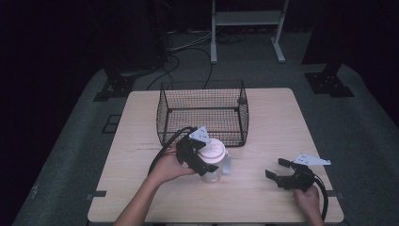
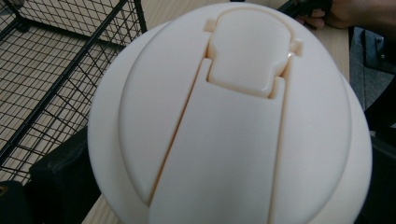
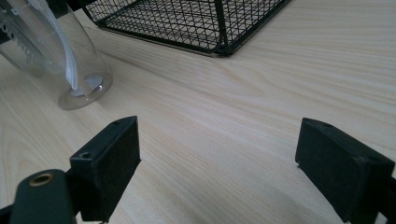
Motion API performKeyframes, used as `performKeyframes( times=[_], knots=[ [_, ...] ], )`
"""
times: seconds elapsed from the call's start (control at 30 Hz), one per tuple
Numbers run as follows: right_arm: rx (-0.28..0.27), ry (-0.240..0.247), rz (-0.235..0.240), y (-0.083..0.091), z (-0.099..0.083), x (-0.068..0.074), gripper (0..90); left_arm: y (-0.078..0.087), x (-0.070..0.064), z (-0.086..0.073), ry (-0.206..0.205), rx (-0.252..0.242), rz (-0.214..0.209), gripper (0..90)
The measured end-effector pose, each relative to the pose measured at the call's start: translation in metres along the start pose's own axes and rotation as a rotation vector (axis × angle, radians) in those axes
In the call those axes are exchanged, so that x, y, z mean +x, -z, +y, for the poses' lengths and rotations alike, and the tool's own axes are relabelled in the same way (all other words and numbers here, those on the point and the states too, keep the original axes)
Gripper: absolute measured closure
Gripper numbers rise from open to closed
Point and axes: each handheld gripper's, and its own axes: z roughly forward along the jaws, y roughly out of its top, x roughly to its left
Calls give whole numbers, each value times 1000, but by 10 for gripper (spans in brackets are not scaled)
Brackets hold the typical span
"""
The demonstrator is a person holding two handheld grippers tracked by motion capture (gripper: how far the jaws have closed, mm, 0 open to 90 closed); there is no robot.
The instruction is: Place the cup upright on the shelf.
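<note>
Dim room; mid-frame on the wooden table (image 1: 263, 117), the left gripper (image 1: 197, 157) clenches a clear bottle's white lid (image 1: 212, 150); lower right, the right gripper (image 1: 278, 170) rests spread wide.

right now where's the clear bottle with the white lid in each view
High view: the bottle stands low centre, the left gripper closed around it.
Left gripper view: its white lid is close up at centre.
Right gripper view: its clear lower body and base sit at upper left.
Shared landmark: the wire basket behind the bottle, seen at upper left and along the top.
</note>
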Motion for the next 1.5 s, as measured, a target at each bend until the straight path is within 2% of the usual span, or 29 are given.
performKeyframes(
  times=[0.37, 0.43, 0.53, 0.73, 0.9, 1.27, 1.5],
  knots=[
    [-5, -3, -4, 0, 0, 0, 129, 0, 1, 4, -8, 30, -11, 53],
    [-6, -1, -4, 1, 0, 0, 129, 0, 0, 8, -12, 61, -5, 53],
    [-7, -3, -4, 1, 0, 0, 129, 0, -3, 13, -25, 71, 11, 54],
    [-9, -3, -2, 1, 0, 0, 129, 4, -5, 21, -38, 83, 12, 54],
    [-11, -7, -3, 1, 0, 0, 129, 12, -6, 30, -35, 91, 50, 54],
    [-13, -9, 2, 1, 0, -1, 129, 30, -3, 50, -44, 77, 54, 55],
    [-16, -1, 1, 1, 0, -1, 129, 47, -2, 72, -65, 77, 52, 55]
  ],
)
